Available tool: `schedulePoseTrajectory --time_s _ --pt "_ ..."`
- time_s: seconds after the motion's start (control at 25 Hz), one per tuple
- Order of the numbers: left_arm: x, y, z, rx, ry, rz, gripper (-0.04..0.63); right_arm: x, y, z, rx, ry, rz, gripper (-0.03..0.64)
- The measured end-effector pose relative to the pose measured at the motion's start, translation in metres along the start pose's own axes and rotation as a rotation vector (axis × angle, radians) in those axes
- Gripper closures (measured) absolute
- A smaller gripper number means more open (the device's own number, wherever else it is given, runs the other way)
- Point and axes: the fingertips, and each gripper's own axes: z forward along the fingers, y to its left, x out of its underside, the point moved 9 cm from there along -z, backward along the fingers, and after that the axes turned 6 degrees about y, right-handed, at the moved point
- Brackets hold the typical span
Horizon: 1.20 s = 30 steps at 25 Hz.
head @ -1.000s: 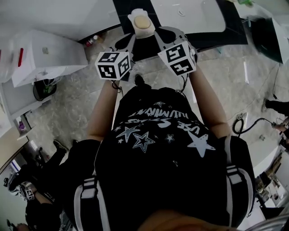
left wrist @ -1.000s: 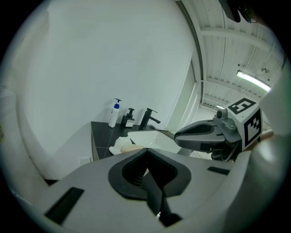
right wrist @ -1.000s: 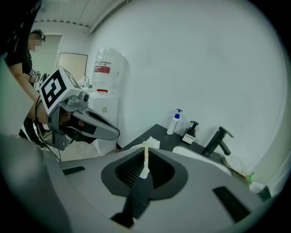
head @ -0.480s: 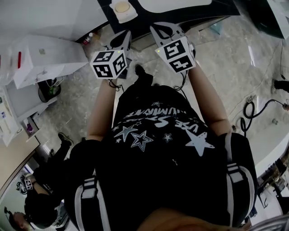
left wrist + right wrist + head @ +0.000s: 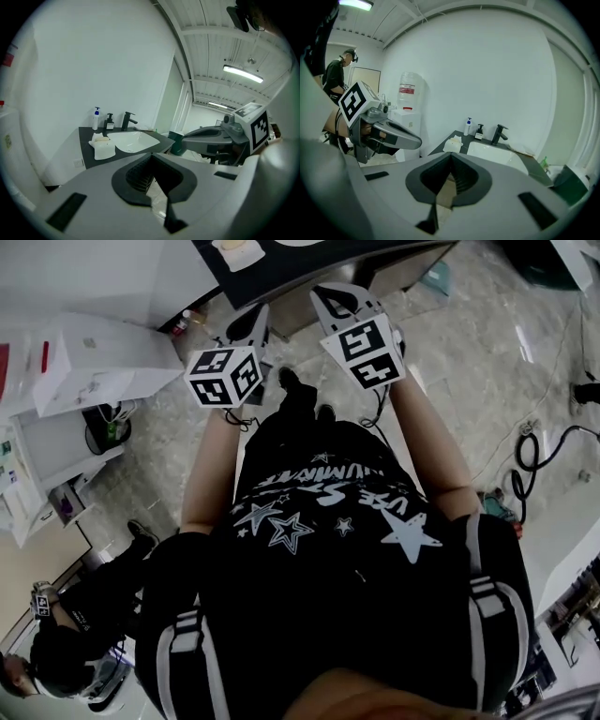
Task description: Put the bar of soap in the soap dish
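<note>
Sitting in soap dish — soap

1. Seen from overhead, the soap dish is cut off by the top edge.
2. The dark desk runs out of frame there too.
3. The pump bottle has a label too small to read.

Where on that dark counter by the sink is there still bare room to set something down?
Bare counter lies along the near edge in front of the soap dish, and right of the basin. The back edge is crowded: a white pump bottle, a dark bottle and the faucet stand there.
</note>
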Motion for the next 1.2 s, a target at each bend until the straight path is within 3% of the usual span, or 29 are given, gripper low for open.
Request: schedulePoseTrajectory --time_s 0.36,0.8,1.2 --pt "0.006 -0.030 -0.034 0.047 -0.023 0.034 0.584 0.006 0.025 -0.041 0.030 -0.040 0.042 0.609" --pt "-0.007 -0.002 -0.062 0.121 -0.017 0.064 0.584 -0.020 0.062 -0.032 0.076 -0.056 0.143 0.609" --pt "-0.005 0.037 -0.101 0.183 -0.027 0.073 0.584 -0.054 0.120 -0.023 0.138 -0.059 0.134 0.609"
